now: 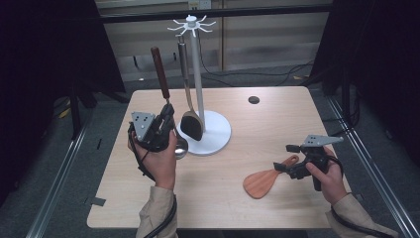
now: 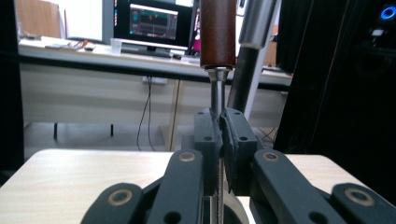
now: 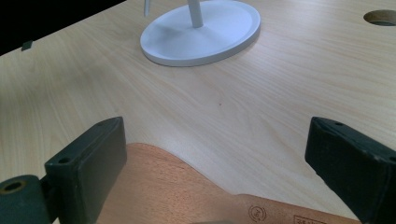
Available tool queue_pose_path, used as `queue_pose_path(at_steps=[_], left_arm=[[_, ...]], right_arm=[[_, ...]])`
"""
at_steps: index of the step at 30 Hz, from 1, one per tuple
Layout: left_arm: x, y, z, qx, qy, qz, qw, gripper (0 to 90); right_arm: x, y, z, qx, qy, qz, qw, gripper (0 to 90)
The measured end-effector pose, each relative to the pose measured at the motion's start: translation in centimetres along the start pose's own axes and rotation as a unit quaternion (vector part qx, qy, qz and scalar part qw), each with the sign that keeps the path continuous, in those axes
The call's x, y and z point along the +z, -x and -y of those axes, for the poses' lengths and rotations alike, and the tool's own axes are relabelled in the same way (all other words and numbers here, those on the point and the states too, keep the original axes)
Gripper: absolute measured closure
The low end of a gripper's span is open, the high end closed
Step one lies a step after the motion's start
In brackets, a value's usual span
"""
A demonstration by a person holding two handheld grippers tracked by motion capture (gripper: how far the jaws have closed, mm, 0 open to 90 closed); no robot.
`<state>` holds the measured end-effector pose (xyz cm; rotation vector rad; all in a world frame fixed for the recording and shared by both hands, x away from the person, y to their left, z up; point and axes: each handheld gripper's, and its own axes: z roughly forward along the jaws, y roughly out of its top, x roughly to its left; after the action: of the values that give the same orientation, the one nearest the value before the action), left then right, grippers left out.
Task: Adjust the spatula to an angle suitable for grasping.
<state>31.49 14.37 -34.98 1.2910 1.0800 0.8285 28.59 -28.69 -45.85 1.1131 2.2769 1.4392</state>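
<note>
The left gripper (image 1: 166, 119) pinches a ladle (image 1: 161, 74) by its metal shaft (handle upright) beside the rack (image 1: 198, 79). The right gripper (image 1: 292, 161) hangs spread over the wooden spatula (image 1: 265, 181) lying on the table (image 1: 223, 198).

From my remote station I look down on a light wooden table (image 1: 277, 124) with rounded corners and a dark round hole (image 1: 253, 99) near its far edge. A white utensil stand (image 1: 198, 79) rests its round base (image 1: 218, 134) left of centre. A reddish wooden spatula (image 1: 265, 179) lies flat toward the near right, well apart from the base.
</note>
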Motion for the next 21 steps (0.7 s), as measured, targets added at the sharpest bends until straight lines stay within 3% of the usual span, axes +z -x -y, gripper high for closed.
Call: queue_pose_path(at_steps=[20, 21], left_arm=[[0.4, 1.5, -0.5, 0.011, 0.043, 0.024, 0.9987, 85.3], [0.4, 1.5, -0.5, 0.019, 0.042, 0.025, 0.9986, 85.3]], right_arm=[[0.2, 0.2, 0.0, 0.004, 0.000, 0.000, 1.0000, 5.0], [0.2, 0.2, 0.0, 0.004, 0.000, 0.001, 1.0000, 5.0]])
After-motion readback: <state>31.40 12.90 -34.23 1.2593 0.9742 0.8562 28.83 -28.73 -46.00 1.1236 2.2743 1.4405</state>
